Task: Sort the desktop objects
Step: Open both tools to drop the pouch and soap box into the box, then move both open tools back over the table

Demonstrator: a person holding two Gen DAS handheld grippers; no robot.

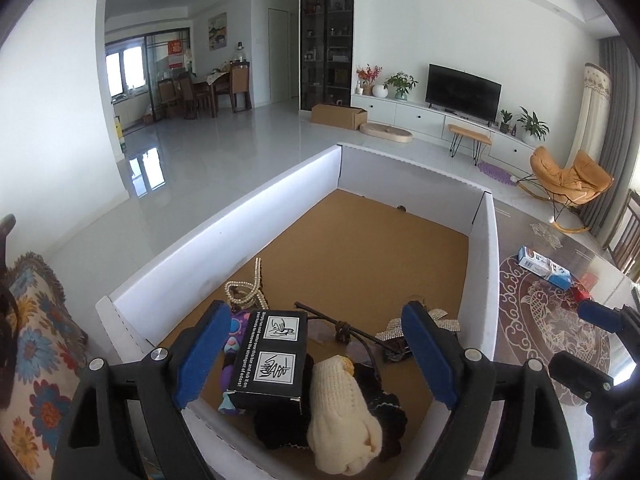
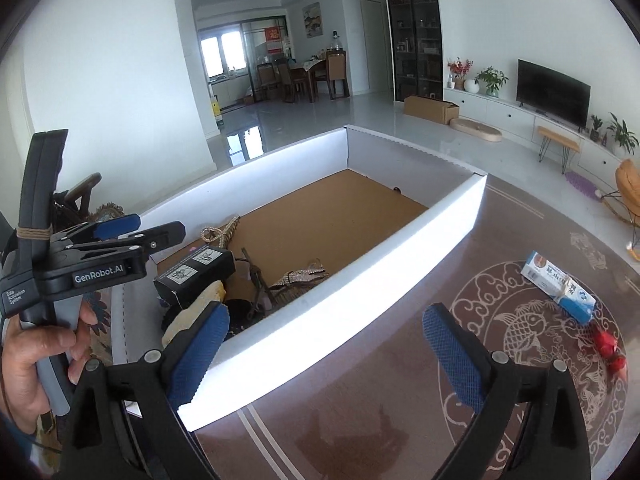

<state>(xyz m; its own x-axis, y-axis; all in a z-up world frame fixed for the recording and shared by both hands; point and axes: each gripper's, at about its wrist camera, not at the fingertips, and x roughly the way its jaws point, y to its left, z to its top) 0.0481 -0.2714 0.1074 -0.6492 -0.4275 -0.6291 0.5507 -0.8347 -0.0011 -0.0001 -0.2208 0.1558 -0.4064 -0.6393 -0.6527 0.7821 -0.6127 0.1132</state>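
A: What are the two grippers doing over the box?

B: The left gripper (image 1: 316,356) is hanging over the near end of the white box (image 1: 224,236), fingers spread wide with nothing pinched between them. Below it a black carton (image 1: 272,360) is lying on a cream knitted piece (image 1: 344,408), with a pearl string (image 1: 244,292) and a sparkly bow (image 1: 394,330) beside them on the brown floor of the box.

A: And the right one?

B: The right gripper (image 2: 324,356) is also standing spread and empty, its left finger over the box's near wall, its right finger over the patterned table (image 2: 400,400).

A: So what is still waiting to be sorted?

B: A blue and white carton (image 2: 560,284) is lying far right on the table, well apart from the box, and something small and red (image 2: 610,350) is sitting just near it. Everything sorted is piling at the near end, probably because that is the easiest reach.

A: Who is holding the left tool?

B: A hand (image 2: 36,356) is gripping its handle at the left edge, and I am guessing the right gripper is heading for the table items next
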